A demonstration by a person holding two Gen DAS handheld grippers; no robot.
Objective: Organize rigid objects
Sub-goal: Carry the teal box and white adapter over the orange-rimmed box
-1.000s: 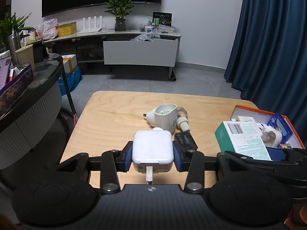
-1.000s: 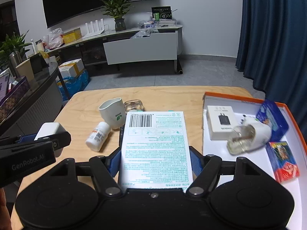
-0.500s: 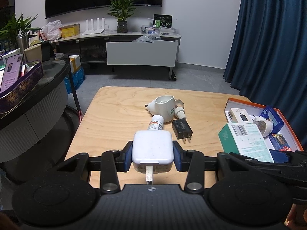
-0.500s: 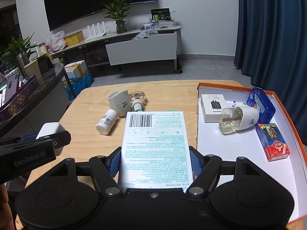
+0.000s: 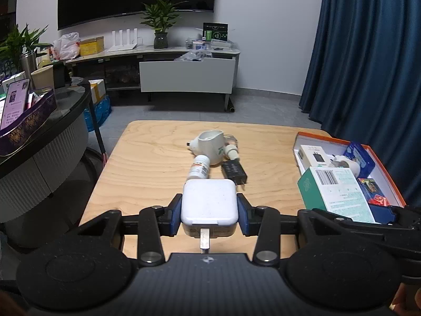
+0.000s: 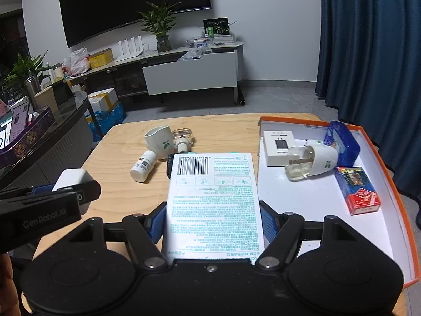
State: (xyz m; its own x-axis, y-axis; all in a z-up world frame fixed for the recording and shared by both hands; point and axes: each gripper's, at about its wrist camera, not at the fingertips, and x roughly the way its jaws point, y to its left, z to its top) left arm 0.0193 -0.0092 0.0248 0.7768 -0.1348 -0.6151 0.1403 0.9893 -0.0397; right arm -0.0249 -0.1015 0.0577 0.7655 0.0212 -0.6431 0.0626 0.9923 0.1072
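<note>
Left hand-held gripper (image 5: pixel 209 217) is pinching a white charger block (image 5: pixel 209 202) by its two side faces, prong pointing back toward the camera, so the block is riding flat and level above the near edge of the desk (image 5: pixel 147 163). That side grip is probably chosen because the smooth shell gives the blue pads (image 5: pixel 176 217) two parallel faces.

At about 12 o'clock from the block, loose items are waiting in a cluster mid-desk: a white pill bottle (image 5: pixel 199 168) lying on its side, a white cup-shaped holder (image 5: pixel 210 148) tipped over and a black plug adapter (image 5: pixel 234 171).

Right hand-held gripper (image 6: pixel 211 225) is clamping a green-printed box (image 6: pixel 213 197) across its width, barcode face up, jaws spread wide to suit it. At 2 o'clock the orange-rimmed tray (image 6: pixel 389 184) is already holding a small white box (image 6: pixel 277 147), a blue tin (image 6: pixel 342 144) and a red packet (image 6: pixel 357 189), so both carried things seem headed there.
</note>
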